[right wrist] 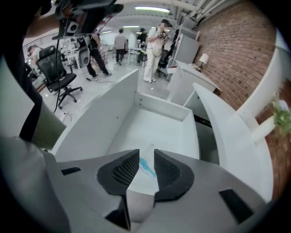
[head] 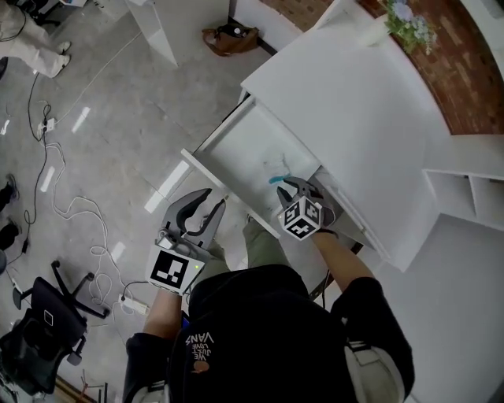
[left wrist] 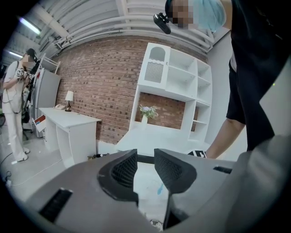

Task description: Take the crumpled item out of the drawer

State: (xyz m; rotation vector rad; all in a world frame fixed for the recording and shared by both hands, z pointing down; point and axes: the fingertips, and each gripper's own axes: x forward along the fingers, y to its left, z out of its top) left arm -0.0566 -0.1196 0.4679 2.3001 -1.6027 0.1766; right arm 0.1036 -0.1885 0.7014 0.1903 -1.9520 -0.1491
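Your right gripper (head: 295, 186) is down inside the open drawer (head: 236, 149), and its jaws are pinching the crumpled item (right wrist: 144, 166), a white scrap with a blue streak that fills the narrow gap between them. From your head view the item (head: 277, 179) sits at the near right part of the drawer, just at the gripper's tips. The white desk top (head: 354, 102) overhangs the drawer's back on that side.

Your left gripper (head: 214, 198) hangs outside the drawer, just beside its front panel, which stands between it and the item. Its jaws are a little apart with nothing between them.

A vase of flowers (head: 405, 24) stands on the desk's far end. On the floor to your left lie a brown bag (head: 230, 39), loose cables (head: 71, 208) and an office chair (head: 39, 323).
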